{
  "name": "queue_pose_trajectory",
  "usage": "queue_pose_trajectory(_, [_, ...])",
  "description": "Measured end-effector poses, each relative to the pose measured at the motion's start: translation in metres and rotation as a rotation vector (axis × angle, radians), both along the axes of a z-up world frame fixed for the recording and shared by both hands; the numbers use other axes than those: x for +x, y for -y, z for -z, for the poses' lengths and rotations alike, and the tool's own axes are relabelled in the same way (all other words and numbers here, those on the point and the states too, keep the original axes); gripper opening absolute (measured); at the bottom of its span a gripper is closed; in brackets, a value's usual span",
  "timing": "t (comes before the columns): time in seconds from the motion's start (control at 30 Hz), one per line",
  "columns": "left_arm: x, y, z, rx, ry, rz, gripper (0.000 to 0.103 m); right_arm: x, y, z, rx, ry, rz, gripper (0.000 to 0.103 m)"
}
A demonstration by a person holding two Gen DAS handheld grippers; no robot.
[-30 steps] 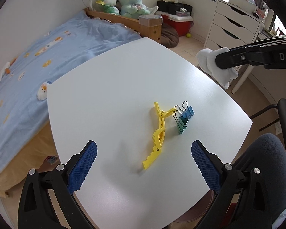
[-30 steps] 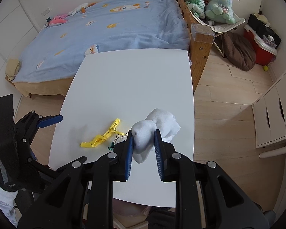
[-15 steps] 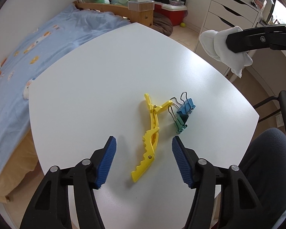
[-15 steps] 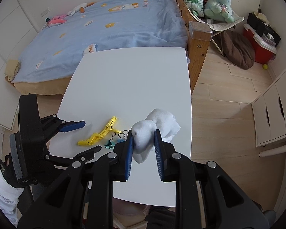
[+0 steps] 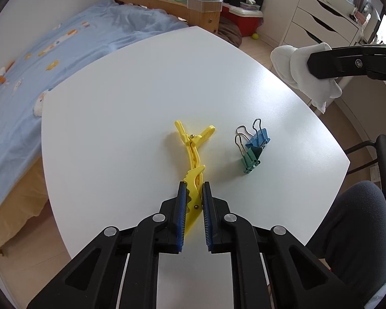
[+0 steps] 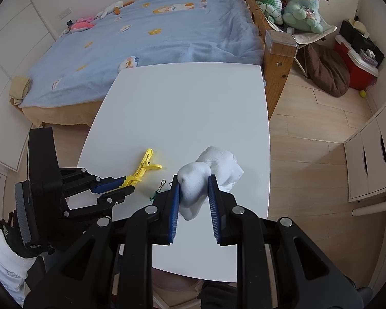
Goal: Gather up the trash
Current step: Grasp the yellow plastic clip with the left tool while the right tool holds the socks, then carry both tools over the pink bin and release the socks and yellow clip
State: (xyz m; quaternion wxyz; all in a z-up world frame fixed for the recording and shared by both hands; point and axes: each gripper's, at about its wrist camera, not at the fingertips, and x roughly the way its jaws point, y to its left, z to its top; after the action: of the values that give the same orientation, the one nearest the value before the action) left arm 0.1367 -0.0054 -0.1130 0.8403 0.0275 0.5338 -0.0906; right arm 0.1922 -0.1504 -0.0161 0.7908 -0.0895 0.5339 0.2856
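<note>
A yellow hair clip [image 5: 193, 152] lies on the white table [image 5: 141, 97]. My left gripper [image 5: 193, 193] is shut on the clip's near toothed end, blue pads pressing both sides. The same clip [image 6: 144, 166] and left gripper [image 6: 121, 184] show at the lower left of the right wrist view. My right gripper [image 6: 193, 180] is shut on a crumpled white tissue wad [image 6: 211, 170] and holds it above the table's right edge. In the left wrist view that wad [image 5: 296, 69] hangs at the upper right.
A blue and a green binder clip [image 5: 252, 149] lie just right of the hair clip. A bed with a blue blanket [image 6: 146, 41] borders the table's far side. White drawers [image 5: 321, 18] and a dark chair [image 5: 383, 159] stand to the right; a person's knee [image 5: 352, 226] is near.
My left gripper closed from wide open onto the yellow hair clip's near end and came closer to the table. The right gripper kept still with the tissue.
</note>
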Motion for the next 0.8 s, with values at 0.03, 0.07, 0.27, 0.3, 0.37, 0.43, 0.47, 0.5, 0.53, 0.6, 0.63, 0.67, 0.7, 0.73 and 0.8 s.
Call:
queue_pose_trajectory(0.03, [-0.001, -0.002, -0.002, -0.002, 0.005, -0.008, 0.011, 0.0, 0.0, 0.0, 0.0, 0.001, -0.001, 0.021])
queue_pose_trajectory(0.07, [-0.003, -0.003, -0.004, -0.005, 0.01, -0.015, 0.011, -0.001, 0.001, 0.0, 0.001, 0.003, -0.002, 0.021])
queue_pose_trajectory(0.27, [-0.015, -0.006, -0.023, -0.018, 0.051, -0.045, 0.011, -0.008, -0.002, -0.003, 0.007, 0.022, -0.014, 0.021])
queue_pose_trajectory(0.3, [-0.018, -0.005, -0.027, -0.017, 0.058, -0.046, 0.011, -0.01, -0.002, -0.004, 0.007, 0.027, -0.017, 0.021])
queue_pose_trajectory(0.37, [-0.024, -0.004, -0.036, -0.017, 0.077, -0.051, 0.011, -0.014, -0.001, -0.007, 0.012, 0.035, -0.023, 0.021])
queue_pose_trajectory(0.43, [-0.031, -0.003, -0.044, -0.023, 0.096, -0.055, 0.011, -0.019, 0.0, -0.01, 0.017, 0.047, -0.029, 0.021])
queue_pose_trajectory(0.47, [-0.034, -0.003, -0.049, -0.025, 0.106, -0.057, 0.011, -0.022, 0.001, -0.012, 0.021, 0.052, -0.033, 0.021])
queue_pose_trajectory(0.5, [-0.039, -0.002, -0.054, -0.027, 0.117, -0.058, 0.011, -0.026, 0.002, -0.014, 0.025, 0.058, -0.037, 0.021])
queue_pose_trajectory(0.53, [-0.043, -0.002, -0.058, -0.03, 0.128, -0.059, 0.011, -0.03, 0.004, -0.016, 0.029, 0.065, -0.041, 0.021])
queue_pose_trajectory(0.6, [-0.051, 0.0, -0.067, -0.026, 0.153, -0.058, 0.011, -0.037, 0.008, -0.02, 0.038, 0.077, -0.051, 0.021])
queue_pose_trajectory(0.63, [-0.056, 0.001, -0.071, -0.028, 0.165, -0.058, 0.011, -0.043, 0.01, -0.023, 0.043, 0.085, -0.056, 0.021])
queue_pose_trajectory(0.67, [-0.061, 0.002, -0.076, -0.031, 0.177, -0.059, 0.011, -0.048, 0.013, -0.025, 0.046, 0.095, -0.061, 0.021])
queue_pose_trajectory(0.7, [-0.067, 0.003, -0.08, -0.032, 0.19, -0.061, 0.011, -0.054, 0.015, -0.027, 0.051, 0.103, -0.067, 0.021])
queue_pose_trajectory(0.73, [-0.071, 0.004, -0.084, -0.036, 0.2, -0.062, 0.011, -0.06, 0.017, -0.029, 0.058, 0.11, -0.072, 0.021])
queue_pose_trajectory(0.8, [-0.08, 0.006, -0.091, -0.036, 0.22, -0.062, 0.011, -0.072, 0.021, -0.034, 0.067, 0.127, -0.082, 0.021])
